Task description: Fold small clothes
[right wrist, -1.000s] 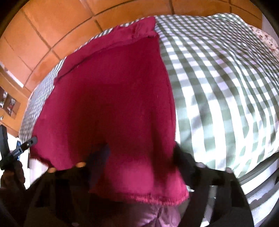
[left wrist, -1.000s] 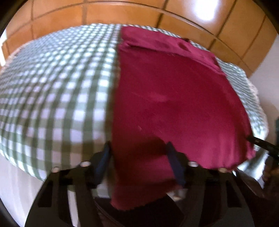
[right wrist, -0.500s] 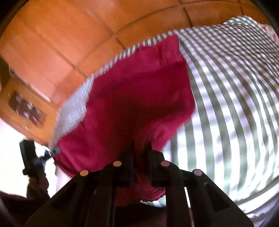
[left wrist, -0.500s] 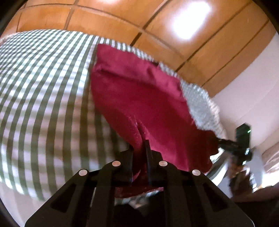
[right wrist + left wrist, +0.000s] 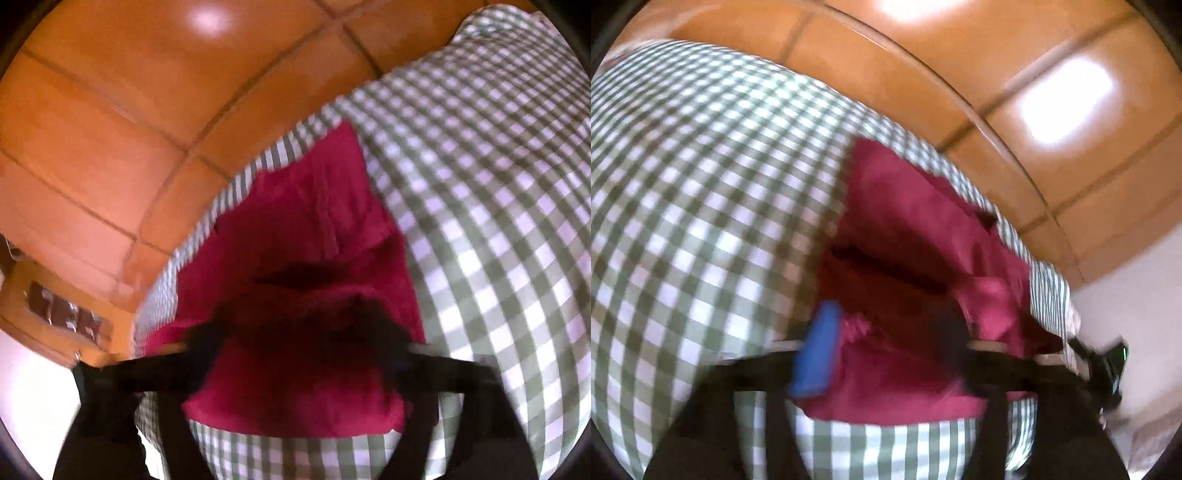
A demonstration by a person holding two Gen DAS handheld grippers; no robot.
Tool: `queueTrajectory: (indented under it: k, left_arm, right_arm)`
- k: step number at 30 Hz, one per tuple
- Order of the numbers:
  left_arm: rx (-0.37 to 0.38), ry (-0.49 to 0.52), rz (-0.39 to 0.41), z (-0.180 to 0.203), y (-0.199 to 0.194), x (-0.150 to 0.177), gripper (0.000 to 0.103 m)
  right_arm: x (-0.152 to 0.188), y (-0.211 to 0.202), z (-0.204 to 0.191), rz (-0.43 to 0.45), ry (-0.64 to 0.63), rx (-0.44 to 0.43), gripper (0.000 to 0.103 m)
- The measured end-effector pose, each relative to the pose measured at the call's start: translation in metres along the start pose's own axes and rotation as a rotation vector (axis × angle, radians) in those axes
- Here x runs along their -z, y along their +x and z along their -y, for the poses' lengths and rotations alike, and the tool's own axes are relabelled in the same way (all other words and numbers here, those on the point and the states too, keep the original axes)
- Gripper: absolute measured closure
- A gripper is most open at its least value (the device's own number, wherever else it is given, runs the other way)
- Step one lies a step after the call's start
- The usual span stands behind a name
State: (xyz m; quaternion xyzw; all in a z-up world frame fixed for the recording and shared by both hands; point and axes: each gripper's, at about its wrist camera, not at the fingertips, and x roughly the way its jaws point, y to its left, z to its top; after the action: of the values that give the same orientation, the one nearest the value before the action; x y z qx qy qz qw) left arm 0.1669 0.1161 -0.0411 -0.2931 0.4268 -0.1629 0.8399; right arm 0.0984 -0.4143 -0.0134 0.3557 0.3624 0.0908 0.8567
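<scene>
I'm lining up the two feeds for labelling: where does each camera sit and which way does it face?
Left wrist: on the left gripper, angled down at the red garment; its own open fingers show.
Right wrist: on the right gripper, angled down at the same garment; its own open fingers show.
Shared: garment, checked bedspread, wooden panelling.

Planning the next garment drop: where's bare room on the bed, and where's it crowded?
Free: the checked cover left of the red cloth, out to the bed's edge, and the wide stretch right of it in the right wrist view. Crowded: the cloth's near edge, where both open tools straddle it.
</scene>
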Motion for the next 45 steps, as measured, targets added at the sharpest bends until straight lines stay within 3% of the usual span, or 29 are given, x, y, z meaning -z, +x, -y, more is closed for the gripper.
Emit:
queueTrajectory:
  k: [1, 5, 9, 10, 12, 14, 17, 19, 22, 27, 33, 34, 35, 37, 39, 45]
  left_arm:
    - [0.014, -0.018, 0.030, -0.007, -0.006, -0.001, 0.024]
    - [0.010, 0.021, -0.003, -0.027, -0.016, 0.013, 0.024]
    - [0.015, 0.126, -0.072, -0.026, -0.011, 0.045, 0.025]
    - [0.008, 0.150, -0.094, -0.024, -0.006, 0.054, 0.030]
    - [-0.006, 0.186, -0.122, -0.017, 0.006, 0.063, 0.038]
    - [-0.020, 0.226, -0.130, -0.007, 0.016, 0.069, 0.058]
    - [-0.027, 0.242, -0.139, -0.001, 0.023, 0.072, 0.077]
    - [-0.031, 0.253, -0.131, 0.000, 0.020, 0.076, 0.082]
    - [-0.020, 0.263, -0.122, -0.003, 0.007, 0.086, 0.084]
    - [0.006, 0.263, -0.136, -0.006, -0.021, 0.113, 0.084]
    - [0.042, 0.272, -0.209, -0.013, -0.067, 0.170, 0.082]
    - [0.027, 0.277, -0.219, -0.015, -0.073, 0.175, 0.076]
    - [0.015, 0.275, -0.216, -0.016, -0.076, 0.177, 0.068]
    - [-0.015, 0.264, -0.183, -0.019, -0.083, 0.170, 0.058]
    - [-0.042, 0.254, -0.129, -0.018, -0.085, 0.158, 0.057]
    - [-0.062, 0.291, -0.051, -0.003, -0.070, 0.123, 0.057]
  right_arm:
    - [0.000, -0.006, 0.001, 0.004, -0.010, -0.007, 0.011]
    - [0.021, -0.029, 0.012, 0.009, -0.061, 0.053, 0.007]
    - [0.059, -0.019, 0.018, -0.048, -0.203, 0.195, 0.007]
    - [0.063, -0.012, 0.020, -0.057, -0.214, 0.225, 0.007]
    - [0.063, 0.004, 0.025, -0.055, -0.212, 0.258, 0.014]
    - [0.059, 0.022, 0.025, -0.066, -0.215, 0.261, 0.030]
    - [0.058, 0.033, 0.018, -0.110, -0.249, 0.270, 0.048]
    - [0.059, 0.031, 0.014, -0.139, -0.251, 0.241, 0.076]
    - [0.070, 0.015, 0.010, -0.139, -0.265, 0.229, 0.081]
    - [0.102, -0.023, 0.009, -0.180, -0.298, 0.216, 0.081]
    - [0.152, -0.062, 0.023, -0.272, -0.297, 0.209, 0.081]
    - [0.157, -0.066, 0.025, -0.287, -0.297, 0.205, 0.079]
    - [0.158, -0.069, 0.025, -0.288, -0.293, 0.210, 0.070]
    - [0.149, -0.077, 0.027, -0.243, -0.268, 0.238, 0.054]
    - [0.136, -0.082, 0.023, -0.175, -0.255, 0.237, 0.048]
    - [0.094, -0.060, 0.007, -0.057, -0.291, 0.299, 0.047]
